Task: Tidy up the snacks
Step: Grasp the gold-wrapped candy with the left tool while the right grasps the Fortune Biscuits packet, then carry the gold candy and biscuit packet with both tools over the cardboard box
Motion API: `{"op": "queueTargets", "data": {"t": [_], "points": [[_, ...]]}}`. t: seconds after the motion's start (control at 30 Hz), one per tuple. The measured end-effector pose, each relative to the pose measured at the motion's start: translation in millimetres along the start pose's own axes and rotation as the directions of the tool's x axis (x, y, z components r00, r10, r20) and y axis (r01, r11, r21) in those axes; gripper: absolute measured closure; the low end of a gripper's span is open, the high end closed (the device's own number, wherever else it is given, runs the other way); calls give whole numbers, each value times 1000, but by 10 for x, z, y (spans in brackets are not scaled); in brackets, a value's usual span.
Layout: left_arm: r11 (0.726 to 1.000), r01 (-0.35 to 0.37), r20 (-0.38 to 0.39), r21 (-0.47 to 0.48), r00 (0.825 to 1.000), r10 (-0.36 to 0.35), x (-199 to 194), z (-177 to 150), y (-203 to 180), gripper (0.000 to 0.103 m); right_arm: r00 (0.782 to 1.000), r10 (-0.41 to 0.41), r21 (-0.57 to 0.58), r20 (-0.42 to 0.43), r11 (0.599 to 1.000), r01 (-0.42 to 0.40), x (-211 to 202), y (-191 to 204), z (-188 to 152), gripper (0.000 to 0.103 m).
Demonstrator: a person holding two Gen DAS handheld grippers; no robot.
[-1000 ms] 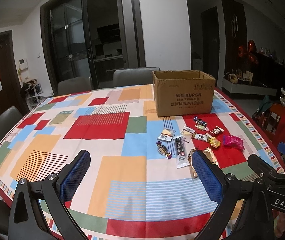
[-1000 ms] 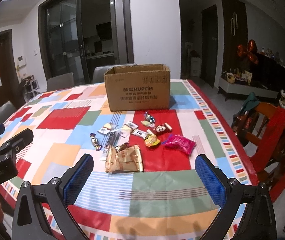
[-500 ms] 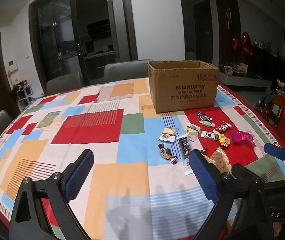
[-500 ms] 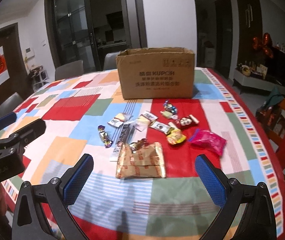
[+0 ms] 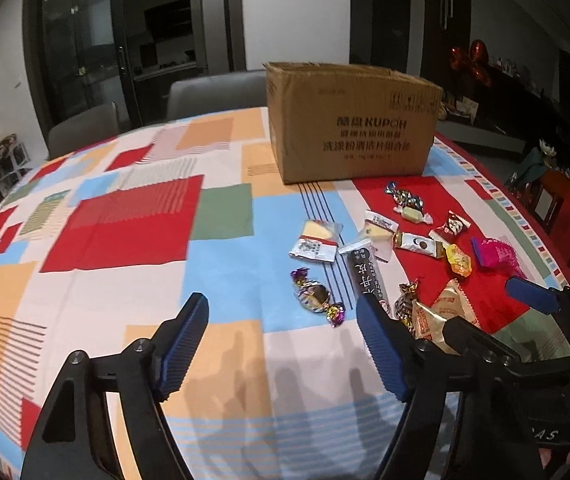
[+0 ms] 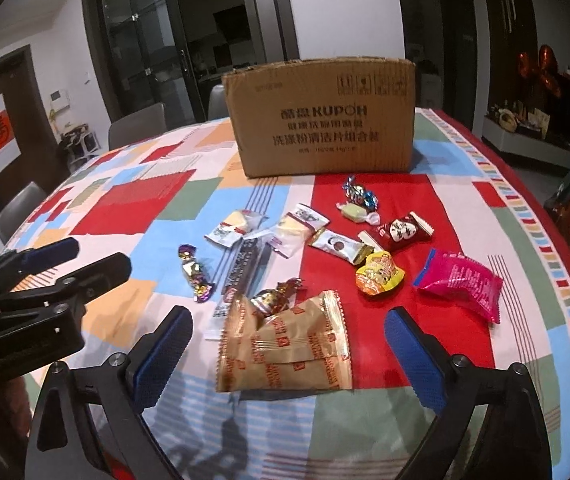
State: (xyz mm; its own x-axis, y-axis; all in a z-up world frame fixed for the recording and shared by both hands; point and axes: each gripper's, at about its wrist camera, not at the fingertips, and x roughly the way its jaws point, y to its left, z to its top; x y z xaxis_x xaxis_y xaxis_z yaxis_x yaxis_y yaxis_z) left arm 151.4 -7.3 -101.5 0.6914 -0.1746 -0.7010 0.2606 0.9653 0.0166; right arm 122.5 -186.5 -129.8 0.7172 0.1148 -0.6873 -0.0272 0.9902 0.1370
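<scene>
Several wrapped snacks lie on the table in front of an open cardboard box, which also shows in the left wrist view. A tan biscuit packet lies nearest, between my right gripper's fingers; the right gripper is open just above it. A pink packet, a yellow candy, a red candy and a black stick pack lie around. My left gripper is open and empty, just short of a purple-ended candy.
The round table wears a patchwork cloth. Grey chairs stand behind it and a red chair at the right. Glass doors fill the back wall.
Both grippers have moved forward and down towards the snacks. The biscuit packet now lies between the right gripper's fingers. Both stay open.
</scene>
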Motion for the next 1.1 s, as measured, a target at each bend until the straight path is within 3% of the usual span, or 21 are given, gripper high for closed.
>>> {"op": "queueTargets", "data": {"t": [0.53,0.8,0.9,1.1], "points": [[999,50,-93,-5,994,-50,622,36,-83,45,994,42,50,-100,998,-37,339,-120,-66,24],[996,82,-143,-31,986,-85,792,-2,-110,68,990,64,27,-122,998,-61,400,-74,-73,46],[995,91,-150,-33,984,-95,809,-16,-119,77,990,68,15,-123,998,-67,391,-50,-78,48],[995,93,-144,-31,985,-97,736,-5,-131,77,992,63,3,-113,998,-63,333,-27,-65,50]]}}
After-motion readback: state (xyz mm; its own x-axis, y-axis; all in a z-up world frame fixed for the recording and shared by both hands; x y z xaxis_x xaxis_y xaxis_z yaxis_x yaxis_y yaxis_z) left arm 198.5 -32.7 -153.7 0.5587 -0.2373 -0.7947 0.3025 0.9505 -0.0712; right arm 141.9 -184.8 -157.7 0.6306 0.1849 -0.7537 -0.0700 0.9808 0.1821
